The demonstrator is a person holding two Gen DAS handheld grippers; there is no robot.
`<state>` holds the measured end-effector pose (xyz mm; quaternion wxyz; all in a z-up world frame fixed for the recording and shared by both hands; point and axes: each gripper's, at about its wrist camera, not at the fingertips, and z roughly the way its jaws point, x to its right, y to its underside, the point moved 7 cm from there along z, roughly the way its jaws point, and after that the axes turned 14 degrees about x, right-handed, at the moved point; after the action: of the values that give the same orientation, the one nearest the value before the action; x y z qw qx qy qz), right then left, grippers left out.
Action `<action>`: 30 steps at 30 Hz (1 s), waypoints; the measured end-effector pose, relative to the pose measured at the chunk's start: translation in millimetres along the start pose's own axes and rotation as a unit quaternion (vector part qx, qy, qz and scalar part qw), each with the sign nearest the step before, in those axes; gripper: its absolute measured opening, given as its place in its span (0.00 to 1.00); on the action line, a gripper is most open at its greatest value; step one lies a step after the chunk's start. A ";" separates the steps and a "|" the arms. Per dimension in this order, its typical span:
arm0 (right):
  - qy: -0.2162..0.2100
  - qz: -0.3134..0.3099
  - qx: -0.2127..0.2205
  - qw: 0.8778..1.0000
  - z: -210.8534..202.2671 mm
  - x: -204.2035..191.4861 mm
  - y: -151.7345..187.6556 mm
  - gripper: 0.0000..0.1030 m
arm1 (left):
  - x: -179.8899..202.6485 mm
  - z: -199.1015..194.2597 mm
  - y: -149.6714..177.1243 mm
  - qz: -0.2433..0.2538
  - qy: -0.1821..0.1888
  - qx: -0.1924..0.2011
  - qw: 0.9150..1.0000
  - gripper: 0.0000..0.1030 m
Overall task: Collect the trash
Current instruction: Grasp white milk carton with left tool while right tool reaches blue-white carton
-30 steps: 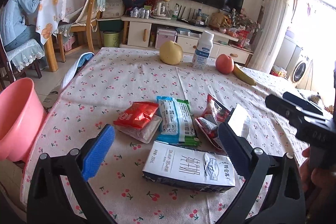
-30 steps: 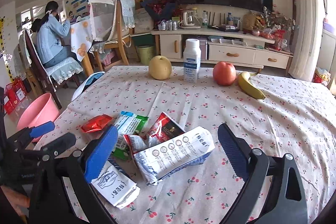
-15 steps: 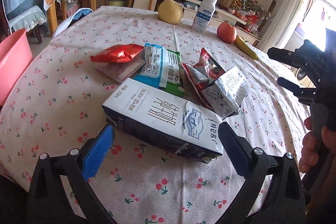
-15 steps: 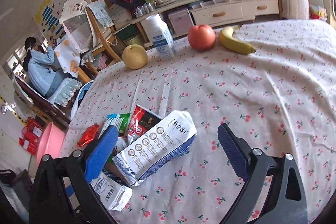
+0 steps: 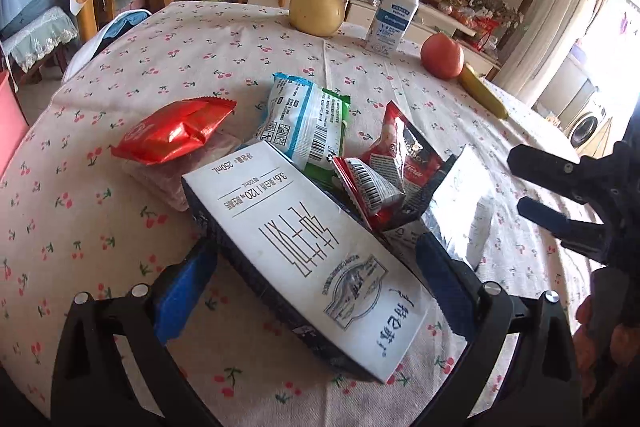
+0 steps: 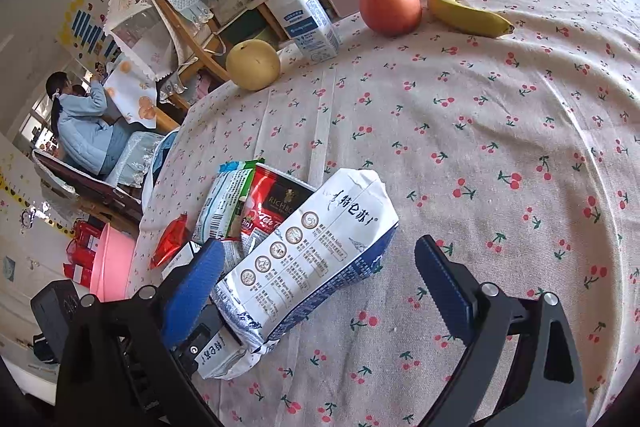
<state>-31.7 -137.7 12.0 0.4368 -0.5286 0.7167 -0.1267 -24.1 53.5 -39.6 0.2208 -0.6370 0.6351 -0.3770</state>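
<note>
A flat white milk carton (image 5: 312,255) lies on the cherry-print tablecloth (image 5: 100,211) between the fingers of my left gripper (image 5: 316,287), which stands open around it. Behind it lie a red wrapper (image 5: 172,131), a blue-green wrapper (image 5: 308,119) and a red coffee sachet (image 5: 400,163). A crumpled milk carton (image 6: 312,259) lies slanted inside my open right gripper (image 6: 316,287), close to the left finger (image 6: 192,287) and far from the right one. In the left wrist view, the right gripper (image 5: 560,195) shows at the right edge.
At the table's far side stand a pear (image 6: 252,65), a white milk bottle (image 6: 304,15), an apple (image 6: 390,7) and a banana (image 6: 468,13). A pink basin (image 6: 114,263) sits off the table's left edge. A person (image 6: 84,131) sits at another table.
Both grippers have come lower and closer to the trash pile. Each carton now fills the space between a gripper's fingers. Both stay open.
</note>
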 end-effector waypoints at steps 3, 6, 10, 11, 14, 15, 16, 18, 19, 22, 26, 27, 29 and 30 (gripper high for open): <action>0.005 0.004 0.002 1.000 2.4 5.0 -1.6 0.92 | -0.8 10.9 -5.5 0.024 -0.014 -0.002 1.000 0.96; 0.016 -0.009 0.009 1.000 2.5 6.3 -4.3 0.92 | -8.5 17.3 -9.4 0.030 -0.021 -0.003 0.999 0.96; 0.017 -0.043 0.028 0.999 0.7 -2.8 -11.4 0.92 | -15.9 15.3 -10.6 0.032 -0.026 -0.002 0.999 0.96; 0.014 -0.051 0.032 0.998 1.2 -5.7 -12.5 0.92 | -15.8 14.3 -9.4 0.038 -0.030 -0.003 0.999 0.96; 0.004 -0.079 0.037 0.996 5.6 -19.1 -14.6 0.92 | -14.1 11.6 -8.2 0.040 -0.023 -0.006 0.999 0.88; 0.000 -0.087 0.038 0.996 8.5 -23.5 -15.1 0.92 | -13.8 10.7 -7.8 0.039 -0.020 -0.007 0.999 0.86; -0.005 -0.094 0.037 0.995 11.6 -28.2 -15.1 0.92 | -13.9 9.5 -7.6 0.037 -0.016 -0.009 0.999 0.81; -0.011 -0.112 0.035 0.993 18.3 -36.8 -14.0 0.92 | -14.0 7.6 -6.6 0.033 -0.006 -0.013 0.999 0.75; -0.012 -0.123 0.035 0.992 21.7 -41.3 -12.6 0.92 | -14.6 6.3 -6.4 0.033 -0.004 -0.014 0.999 0.71; -0.018 -0.153 0.028 0.988 31.8 -54.2 -6.7 0.92 | -18.0 3.4 -7.3 0.033 0.001 -0.016 0.999 0.66; -0.035 -0.173 0.014 0.984 41.2 -66.8 0.9 0.92 | -22.7 -0.3 -9.3 0.025 0.019 -0.022 0.999 0.64; -0.034 -0.182 0.013 0.983 43.0 -69.2 1.7 0.92 | -24.0 -1.1 -9.7 0.024 0.023 -0.024 0.999 0.63; -0.033 -0.211 0.007 0.977 47.6 -73.8 4.8 0.92 | -28.1 -3.6 -11.0 0.018 0.031 -0.027 0.999 0.63; -0.033 -0.227 0.003 0.973 50.3 -75.8 6.0 0.92 | -30.8 -5.1 -12.2 0.015 0.034 -0.028 0.999 0.63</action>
<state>7.2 -55.4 15.9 0.4219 -0.6797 0.5630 -0.2074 -17.3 85.8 -33.3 0.1872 -0.6200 0.6619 -0.3774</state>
